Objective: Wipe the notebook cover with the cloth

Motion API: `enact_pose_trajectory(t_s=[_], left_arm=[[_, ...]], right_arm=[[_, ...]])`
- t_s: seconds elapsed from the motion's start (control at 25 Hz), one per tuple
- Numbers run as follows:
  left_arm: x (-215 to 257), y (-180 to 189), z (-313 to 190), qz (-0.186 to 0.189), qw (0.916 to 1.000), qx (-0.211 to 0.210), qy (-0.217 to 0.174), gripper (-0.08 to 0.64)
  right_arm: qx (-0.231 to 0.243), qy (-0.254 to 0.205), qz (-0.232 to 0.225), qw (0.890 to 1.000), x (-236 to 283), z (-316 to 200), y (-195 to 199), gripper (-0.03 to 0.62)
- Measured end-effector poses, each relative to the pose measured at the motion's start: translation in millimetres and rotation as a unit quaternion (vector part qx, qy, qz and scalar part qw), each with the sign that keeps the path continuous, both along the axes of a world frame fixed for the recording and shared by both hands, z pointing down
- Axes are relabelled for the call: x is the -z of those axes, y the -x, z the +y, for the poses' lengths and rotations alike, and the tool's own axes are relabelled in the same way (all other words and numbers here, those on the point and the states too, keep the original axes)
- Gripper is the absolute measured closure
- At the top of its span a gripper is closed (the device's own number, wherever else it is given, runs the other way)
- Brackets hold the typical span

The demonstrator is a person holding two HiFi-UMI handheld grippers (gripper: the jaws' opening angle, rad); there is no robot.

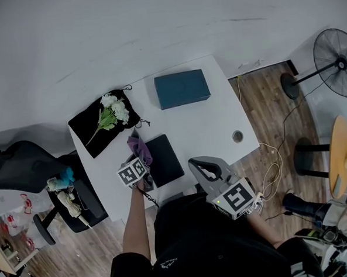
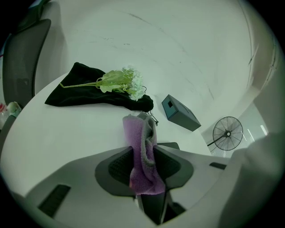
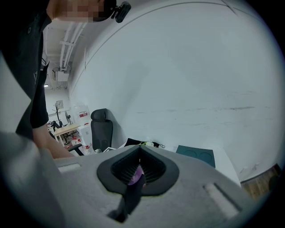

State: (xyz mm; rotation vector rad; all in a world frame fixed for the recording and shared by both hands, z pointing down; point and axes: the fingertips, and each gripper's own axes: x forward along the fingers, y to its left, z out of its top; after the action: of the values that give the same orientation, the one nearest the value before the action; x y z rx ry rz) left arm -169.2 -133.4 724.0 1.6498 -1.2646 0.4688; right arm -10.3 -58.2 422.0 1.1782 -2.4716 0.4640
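Firmly, left tongs [image 2: 144,155] pinch the purple cloth [image 2: 133,130].

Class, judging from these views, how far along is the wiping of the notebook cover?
Done: the left gripper is clamped on the purple cloth. In hand: the cloth hangs at the left edge of the black notebook. Left: the wiping itself; no stroke can be confirmed. The right gripper hovers aside, holding nothing.

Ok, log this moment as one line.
left tongs shut on purple cloth | right tongs shut, apart from notebook | black notebook flat on white table beside purple cloth
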Motion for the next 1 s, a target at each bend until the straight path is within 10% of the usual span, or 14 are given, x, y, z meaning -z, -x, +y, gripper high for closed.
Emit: enact_pose_trajectory(t_s=[1.0], left_arm=[[37.9, -20.2, 24.1, 0.017, 0.9994, 0.003, -0.029, 0.431]], right_arm=[[0.056, -0.037, -0.040, 0.997, 4.3, 18.0, 7.6, 0.588]])
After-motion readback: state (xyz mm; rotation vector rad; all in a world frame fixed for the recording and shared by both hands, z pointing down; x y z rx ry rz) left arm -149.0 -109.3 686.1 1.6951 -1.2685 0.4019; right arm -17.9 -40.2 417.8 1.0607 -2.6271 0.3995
